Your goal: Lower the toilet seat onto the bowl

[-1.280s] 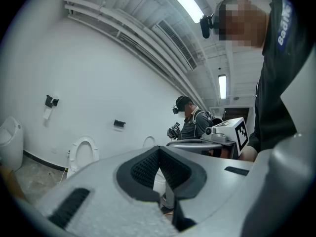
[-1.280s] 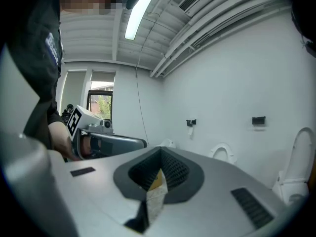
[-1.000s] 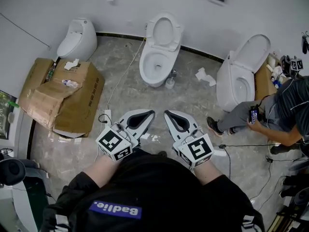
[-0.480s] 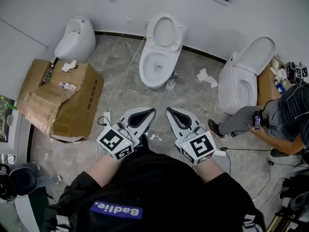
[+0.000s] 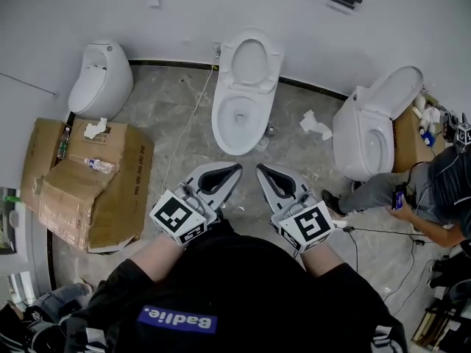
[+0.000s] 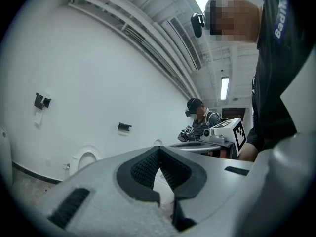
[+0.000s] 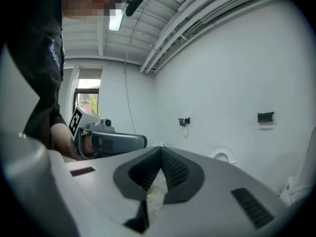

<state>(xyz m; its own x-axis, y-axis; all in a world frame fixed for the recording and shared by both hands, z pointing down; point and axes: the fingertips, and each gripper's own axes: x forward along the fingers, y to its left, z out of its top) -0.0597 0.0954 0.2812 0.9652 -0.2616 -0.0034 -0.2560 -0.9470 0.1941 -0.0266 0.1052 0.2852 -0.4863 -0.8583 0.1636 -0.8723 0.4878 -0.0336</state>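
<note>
toilet seat (image 5: 227, 56): up, leaning back twd wall, above bowl (image 5: 218, 123) of centre toilet. l gripper (image 5: 234, 170): jaws together, nothing btwn. r gripper (image 5: 260, 170): jaws together, empty. both side by side, just short of bowl, no contact.

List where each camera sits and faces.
Head view: on the head, steeply down at the middle toilet; forearms, left gripper, right gripper.
Left gripper view: on the left gripper, facing the wall; own shut jaws, right gripper beside.
Right gripper view: mirrored; own shut jaws, left gripper beside.
Shared: both gripper views show the raised seat.
</note>
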